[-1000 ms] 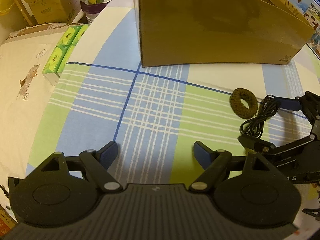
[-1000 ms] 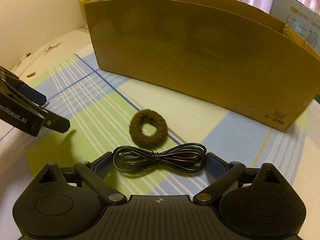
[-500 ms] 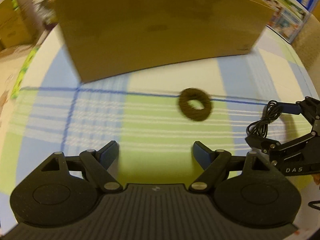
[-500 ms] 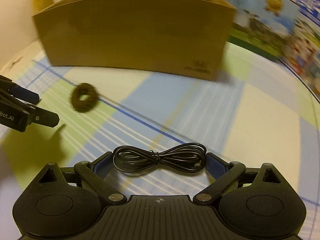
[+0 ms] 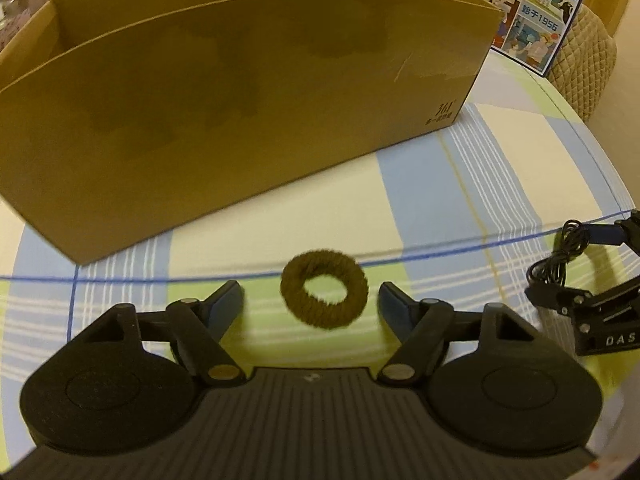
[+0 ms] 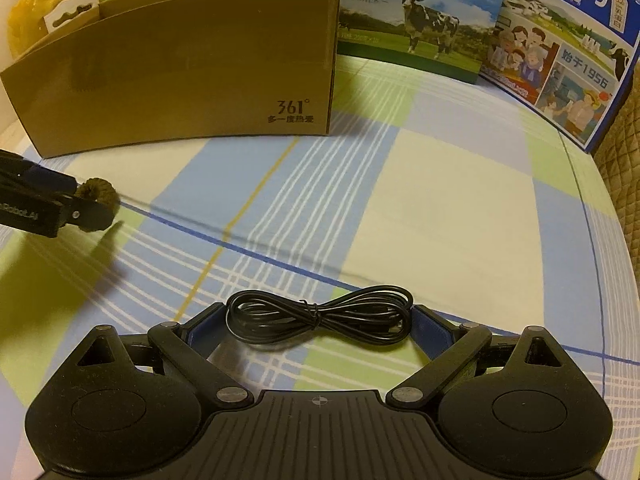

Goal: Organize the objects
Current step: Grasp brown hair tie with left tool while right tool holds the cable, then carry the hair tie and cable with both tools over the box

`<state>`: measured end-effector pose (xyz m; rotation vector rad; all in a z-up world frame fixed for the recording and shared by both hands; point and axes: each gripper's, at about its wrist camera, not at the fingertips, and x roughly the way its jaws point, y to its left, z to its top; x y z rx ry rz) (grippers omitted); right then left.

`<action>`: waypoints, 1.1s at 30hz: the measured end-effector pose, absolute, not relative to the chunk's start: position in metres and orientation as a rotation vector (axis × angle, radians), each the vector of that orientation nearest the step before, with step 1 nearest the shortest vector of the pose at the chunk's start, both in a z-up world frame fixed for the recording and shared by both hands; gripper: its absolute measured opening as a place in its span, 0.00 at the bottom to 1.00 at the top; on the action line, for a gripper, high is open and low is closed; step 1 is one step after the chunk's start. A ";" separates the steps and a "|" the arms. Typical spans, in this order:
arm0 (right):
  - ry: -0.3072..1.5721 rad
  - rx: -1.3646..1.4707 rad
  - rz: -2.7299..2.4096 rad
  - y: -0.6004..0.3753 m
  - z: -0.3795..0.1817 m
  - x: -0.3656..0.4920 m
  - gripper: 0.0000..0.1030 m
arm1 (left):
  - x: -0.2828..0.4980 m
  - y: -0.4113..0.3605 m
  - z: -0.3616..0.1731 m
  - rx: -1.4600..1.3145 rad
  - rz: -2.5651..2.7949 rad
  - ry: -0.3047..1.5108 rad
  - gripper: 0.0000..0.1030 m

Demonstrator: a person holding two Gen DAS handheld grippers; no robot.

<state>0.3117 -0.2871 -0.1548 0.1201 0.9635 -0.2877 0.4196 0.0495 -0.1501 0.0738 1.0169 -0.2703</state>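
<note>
A brown fuzzy hair tie lies on the checked tablecloth, right between the open fingers of my left gripper; neither finger touches it. It also shows in the right wrist view, partly behind the left gripper's fingers. My right gripper is shut on a coiled black cable and holds it above the cloth; in the left wrist view the cable and the right gripper are at the far right. An open brown cardboard box stands just behind the hair tie.
The box also shows in the right wrist view at the back left. Two printed milk cartons stand along the table's back right. The round table's edge curves away on the right, with a quilted chair beyond.
My left gripper has swung right and forward until the hair tie sits between its open fingers. My right gripper has carried the cable to the right, away from the box.
</note>
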 end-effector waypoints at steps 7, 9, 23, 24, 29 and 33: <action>0.961 0.117 -0.286 -0.287 -0.156 0.312 0.91 | 0.419 0.041 -0.151 0.152 -0.271 0.989 0.56; 0.961 0.117 -0.286 -0.286 -0.156 0.311 0.91 | 0.417 0.040 -0.151 0.156 -0.279 0.982 0.46; 0.972 0.109 -0.268 -0.281 -0.155 0.307 0.91 | 0.400 0.040 -0.146 0.156 -0.292 1.023 0.22; 0.973 0.107 -0.265 -0.279 -0.155 0.306 0.91 | 0.398 0.041 -0.146 0.153 -0.290 1.028 0.22; 0.981 0.098 -0.244 -0.271 -0.154 0.301 0.91 | 0.383 0.043 -0.144 0.151 -0.287 1.046 0.22; 0.984 0.087 -0.222 -0.262 -0.154 0.296 0.91 | 0.365 0.046 -0.142 0.155 -0.292 1.058 0.21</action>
